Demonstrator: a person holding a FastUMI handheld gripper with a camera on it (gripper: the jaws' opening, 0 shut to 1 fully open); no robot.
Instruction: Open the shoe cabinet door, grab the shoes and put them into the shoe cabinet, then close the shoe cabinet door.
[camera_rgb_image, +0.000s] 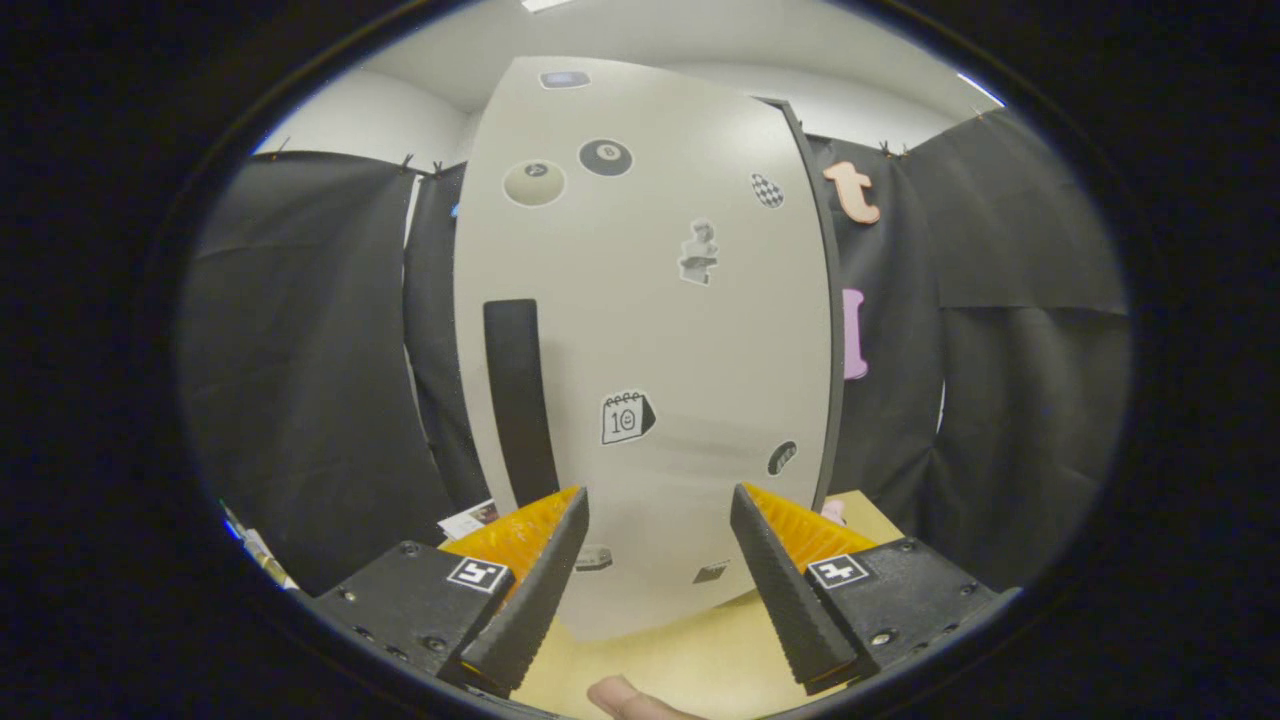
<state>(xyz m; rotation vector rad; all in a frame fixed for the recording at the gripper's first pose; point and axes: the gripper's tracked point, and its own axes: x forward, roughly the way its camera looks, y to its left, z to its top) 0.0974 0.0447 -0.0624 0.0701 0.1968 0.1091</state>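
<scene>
A pale grey shoe cabinet door (650, 330) with several stickers stands just ahead of my fingers, upright on a light wooden surface (690, 655). Its long black vertical handle (520, 400) runs down the door's left side, ending just above my left fingertip (560, 530). The door looks shut against the cabinet's dark right edge (822, 330). My gripper (658, 500) is open, with nothing between the fingers, and faces the lower part of the door.
Black cloth walls (320, 370) hang to the left and right of the cabinet. Some papers (470, 518) lie at the cabinet's lower left. A fingertip of a person's hand (625, 697) shows below the fingers.
</scene>
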